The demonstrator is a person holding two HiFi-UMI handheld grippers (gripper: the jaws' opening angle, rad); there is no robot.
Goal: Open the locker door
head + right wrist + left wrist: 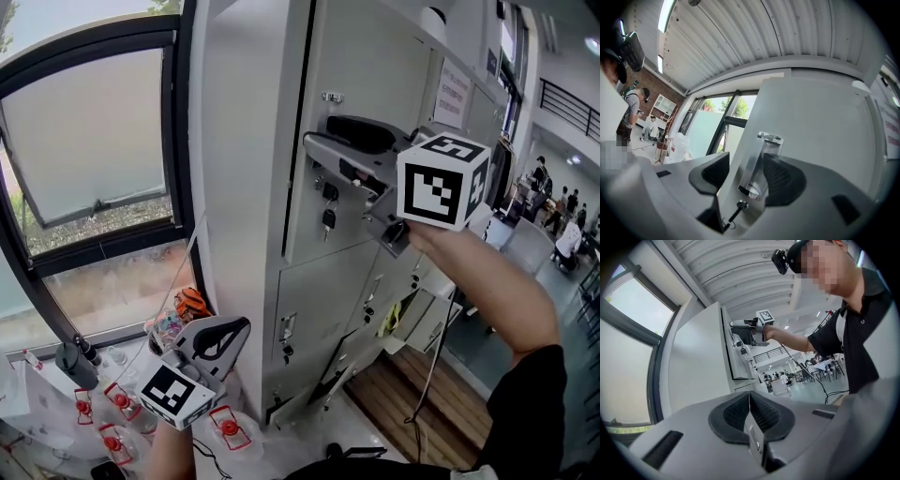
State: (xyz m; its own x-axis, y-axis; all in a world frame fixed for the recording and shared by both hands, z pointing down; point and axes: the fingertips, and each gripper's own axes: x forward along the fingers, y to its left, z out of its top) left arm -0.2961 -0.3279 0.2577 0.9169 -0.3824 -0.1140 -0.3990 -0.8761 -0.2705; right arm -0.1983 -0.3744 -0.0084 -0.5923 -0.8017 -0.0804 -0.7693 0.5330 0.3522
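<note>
The grey upper locker door point(375, 84) stands slightly ajar, a small chrome handle point(332, 97) near its left edge and a key point(329, 220) hanging in the lock below. My right gripper point(337, 145) reaches level to that edge. In the right gripper view the right gripper point(746, 161) is open, with the door edge and the chrome handle point(769, 138) between its pads and the key point(737, 208) just under them. My left gripper point(239, 328) hangs low at the left, away from the lockers. Its pads point(740, 411) are shut together with nothing between them.
A large window point(94, 141) fills the left. Clear bags with red parts point(112, 412) lie below it. Lower lockers point(319, 309) carry keys, and one lower door point(412, 319) hangs open over the wooden floor point(422, 403). People stand far off at the right point(562, 216).
</note>
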